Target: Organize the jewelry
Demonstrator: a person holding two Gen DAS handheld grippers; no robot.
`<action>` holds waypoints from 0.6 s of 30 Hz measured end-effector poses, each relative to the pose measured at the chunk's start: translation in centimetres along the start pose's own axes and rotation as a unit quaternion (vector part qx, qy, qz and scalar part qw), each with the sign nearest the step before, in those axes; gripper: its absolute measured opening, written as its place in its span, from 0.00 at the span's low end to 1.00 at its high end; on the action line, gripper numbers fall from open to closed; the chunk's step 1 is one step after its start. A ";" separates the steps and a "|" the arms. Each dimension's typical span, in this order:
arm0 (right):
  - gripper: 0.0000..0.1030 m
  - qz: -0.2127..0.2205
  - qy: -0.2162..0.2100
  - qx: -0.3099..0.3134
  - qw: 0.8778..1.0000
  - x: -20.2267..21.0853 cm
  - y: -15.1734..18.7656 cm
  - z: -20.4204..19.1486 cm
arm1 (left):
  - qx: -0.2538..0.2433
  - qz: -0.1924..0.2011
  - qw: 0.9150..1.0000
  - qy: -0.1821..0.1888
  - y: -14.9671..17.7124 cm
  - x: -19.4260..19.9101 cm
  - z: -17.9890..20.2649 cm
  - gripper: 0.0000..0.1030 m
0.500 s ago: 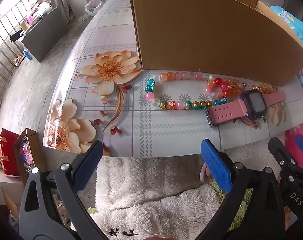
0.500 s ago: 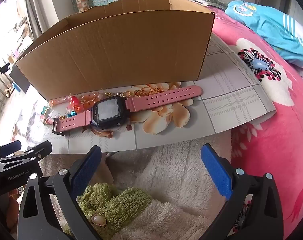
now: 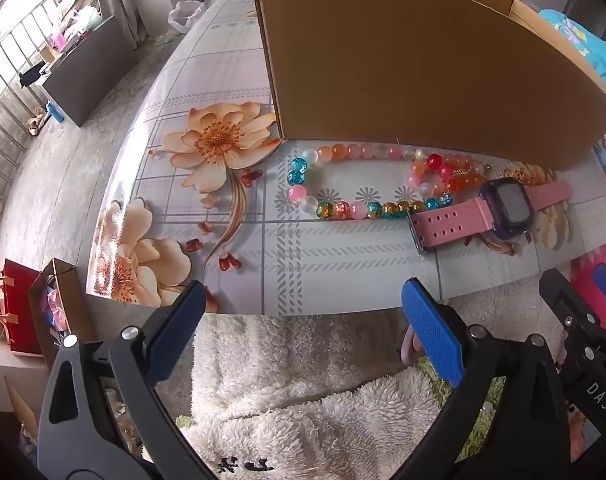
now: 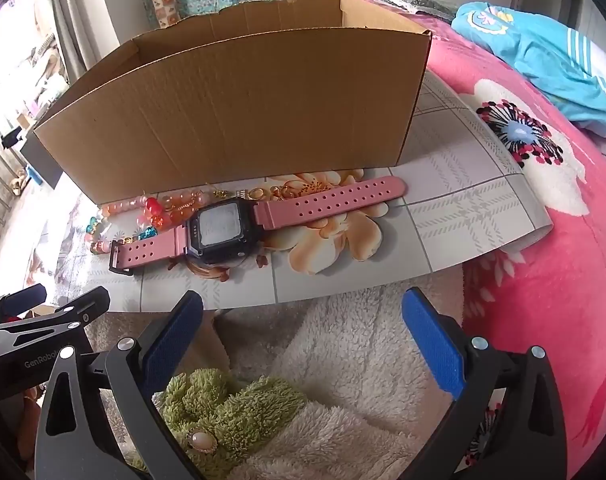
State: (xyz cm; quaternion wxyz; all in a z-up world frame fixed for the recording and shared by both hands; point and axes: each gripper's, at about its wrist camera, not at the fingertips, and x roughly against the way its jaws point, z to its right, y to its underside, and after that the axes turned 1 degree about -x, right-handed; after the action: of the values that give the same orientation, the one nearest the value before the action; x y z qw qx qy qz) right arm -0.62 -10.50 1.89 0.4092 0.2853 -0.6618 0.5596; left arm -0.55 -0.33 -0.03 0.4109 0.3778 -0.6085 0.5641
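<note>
Box point(image 4: 239, 112) behind watch point(image 4: 219, 228), beads point(image 3: 343, 210).

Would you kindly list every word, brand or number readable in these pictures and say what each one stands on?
"DAS": on the black body of the right gripper, seen from the left wrist.
"GenRobo", cut off: on the black body of the left gripper, seen from the right wrist.
Dark characters on the white fleece: partly cut off, unreadable.
Watch screen: nothing legible.

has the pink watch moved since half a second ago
No. The pink watch lies in the same spot in front of the cardboard box, its strap end over the same printed flower, beside the bead necklace.
</note>
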 end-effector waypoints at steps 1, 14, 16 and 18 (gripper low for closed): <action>0.95 0.000 0.000 0.000 1.000 0.0 0.0 0.0 | 0.000 0.000 1.000 0.000 -0.1 0.0 0.0 0.92; 0.95 -0.001 -0.002 -0.001 1.000 0.1 -0.3 -0.2 | 0.000 0.002 1.000 -0.002 -1.0 0.6 0.0 0.92; 0.95 -0.001 -0.002 -0.001 1.000 0.1 -0.3 -0.2 | 0.000 0.002 1.000 -0.001 -1.0 0.7 -0.1 0.92; 0.95 -0.001 -0.002 -0.001 1.000 0.1 -0.3 -0.2 | 0.000 0.002 1.000 -0.002 -1.1 0.7 0.0 0.92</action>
State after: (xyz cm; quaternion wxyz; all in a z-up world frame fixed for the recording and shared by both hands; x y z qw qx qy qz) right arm -0.42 -10.35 2.12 0.4089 0.2868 -0.6626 0.5582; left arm 0.21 -0.43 1.00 0.4086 0.3778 -0.6100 0.5641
